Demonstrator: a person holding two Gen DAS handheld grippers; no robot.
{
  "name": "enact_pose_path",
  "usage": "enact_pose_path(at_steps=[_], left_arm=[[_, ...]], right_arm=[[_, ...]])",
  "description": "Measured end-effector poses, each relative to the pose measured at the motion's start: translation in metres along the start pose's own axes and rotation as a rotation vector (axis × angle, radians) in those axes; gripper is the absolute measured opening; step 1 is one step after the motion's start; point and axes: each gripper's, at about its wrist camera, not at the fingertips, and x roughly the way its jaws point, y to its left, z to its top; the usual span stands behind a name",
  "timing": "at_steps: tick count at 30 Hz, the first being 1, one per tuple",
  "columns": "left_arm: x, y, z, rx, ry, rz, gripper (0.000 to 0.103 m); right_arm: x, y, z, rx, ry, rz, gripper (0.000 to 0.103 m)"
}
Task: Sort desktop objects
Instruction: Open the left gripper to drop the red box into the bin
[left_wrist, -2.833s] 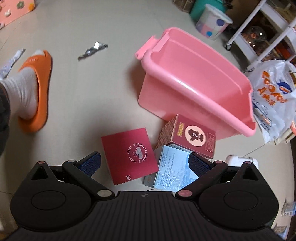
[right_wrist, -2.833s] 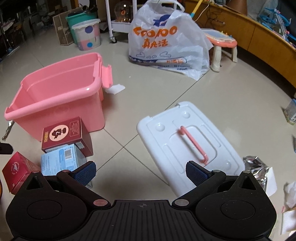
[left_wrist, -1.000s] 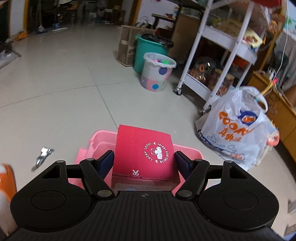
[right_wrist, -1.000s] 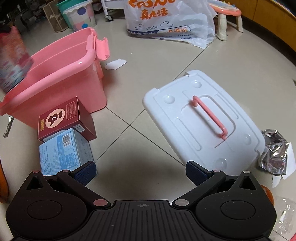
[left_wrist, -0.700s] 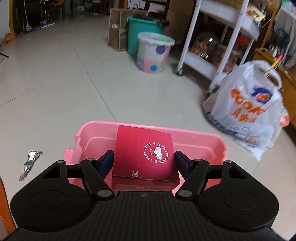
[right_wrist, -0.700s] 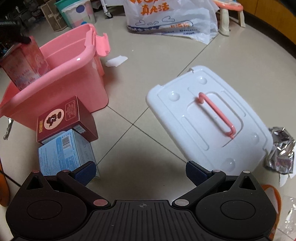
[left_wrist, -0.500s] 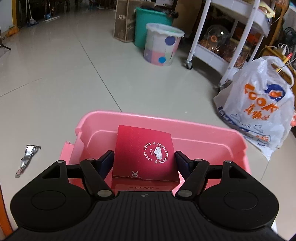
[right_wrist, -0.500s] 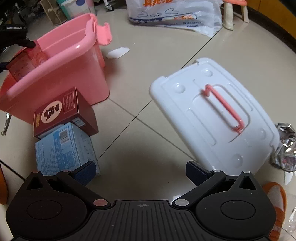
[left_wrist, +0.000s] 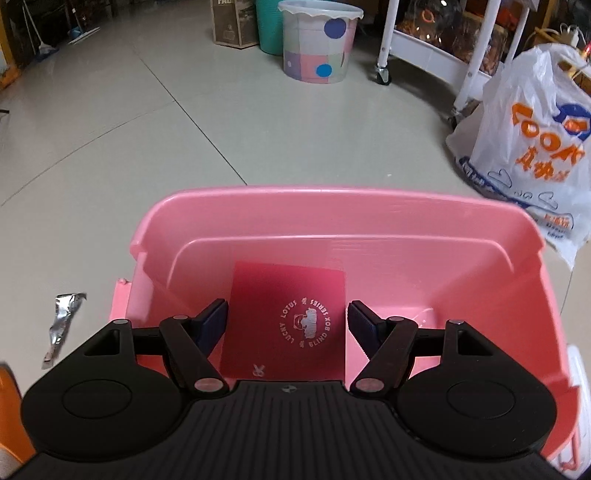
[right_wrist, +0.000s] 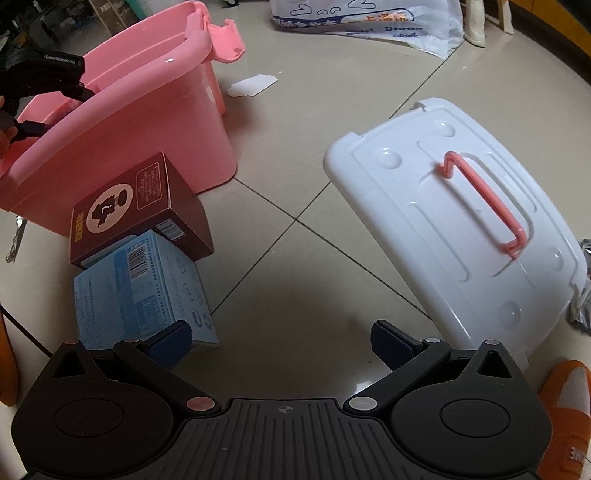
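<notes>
My left gripper (left_wrist: 287, 321) is shut on a red blind-box carton (left_wrist: 291, 291) and holds it upright low inside the pink storage bin (left_wrist: 332, 195), close to the bin's near left corner. In the right wrist view the same bin (right_wrist: 140, 122) stands at the upper left, with the left gripper's black frame (right_wrist: 44, 70) over its rim. A brown box (right_wrist: 136, 206) leans on a light blue box (right_wrist: 140, 288) on the floor in front of the bin. My right gripper (right_wrist: 280, 343) is open over bare tile, its left pad beside the blue box's near corner.
The bin's white lid (right_wrist: 443, 221) with a pink handle lies on the floor to the right. A printed plastic bag (left_wrist: 528, 140), a dotted bucket (left_wrist: 317, 40) and a white trolley (left_wrist: 443, 55) stand beyond the bin. A foil wrapper (left_wrist: 62, 317) and an orange slipper (right_wrist: 565, 417) lie nearby.
My left gripper has sunk with the red carton from above the bin down inside it. The right gripper has dropped a little closer to the floor and the blue box.
</notes>
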Motion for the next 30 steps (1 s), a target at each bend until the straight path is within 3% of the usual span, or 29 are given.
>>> enact_pose_path(at_steps=[7, 10, 16, 23, 30], left_arm=[[-0.02, 0.001, -0.007, -0.017, -0.044, 0.006, 0.077], [-0.048, 0.005, -0.011, -0.057, -0.098, 0.011, 0.086], [-0.118, 0.01, -0.034, -0.133, -0.174, -0.032, 0.09], [-0.173, 0.004, -0.086, -0.143, -0.163, -0.032, 0.093], [-0.194, -0.005, -0.14, -0.117, -0.095, 0.0, 0.093]], right_arm=[[-0.004, -0.004, 0.001, 0.002, 0.0, -0.001, 0.103], [-0.011, -0.005, 0.003, -0.018, -0.022, -0.006, 0.103], [-0.033, -0.017, 0.006, -0.016, -0.065, -0.027, 0.103], [-0.066, -0.042, 0.004, 0.013, -0.124, -0.069, 0.103], [-0.088, -0.043, -0.003, -0.046, -0.166, -0.017, 0.103]])
